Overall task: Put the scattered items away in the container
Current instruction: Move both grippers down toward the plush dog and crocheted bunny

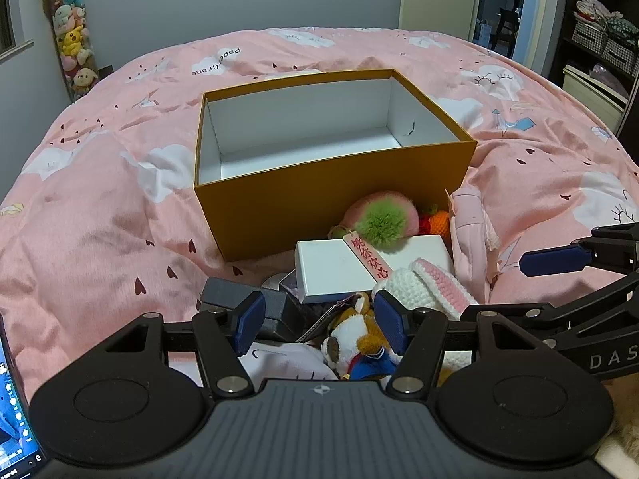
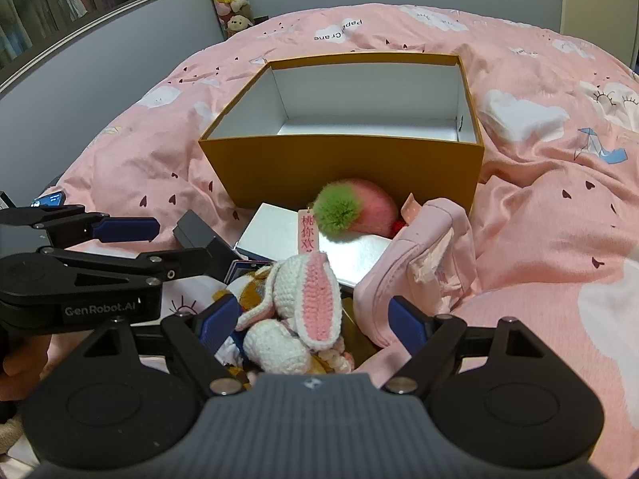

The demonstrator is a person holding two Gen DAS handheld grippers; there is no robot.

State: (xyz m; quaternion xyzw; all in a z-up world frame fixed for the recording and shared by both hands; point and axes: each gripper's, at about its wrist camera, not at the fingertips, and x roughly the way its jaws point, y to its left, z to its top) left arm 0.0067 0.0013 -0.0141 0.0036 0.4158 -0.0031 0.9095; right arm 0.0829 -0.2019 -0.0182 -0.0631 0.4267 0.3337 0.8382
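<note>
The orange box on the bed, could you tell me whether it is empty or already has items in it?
Empty. The orange box stands lidless, showing only bare white walls and floor in both views; the toys still lie outside, in front of it.

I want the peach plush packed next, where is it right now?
In both views the peach plush lies on the bed against the box's near wall, partly resting on the white case.

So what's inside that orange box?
Nothing visible: the box shows bare white walls and floor. Its near wall hides the front strip of the floor.
</note>
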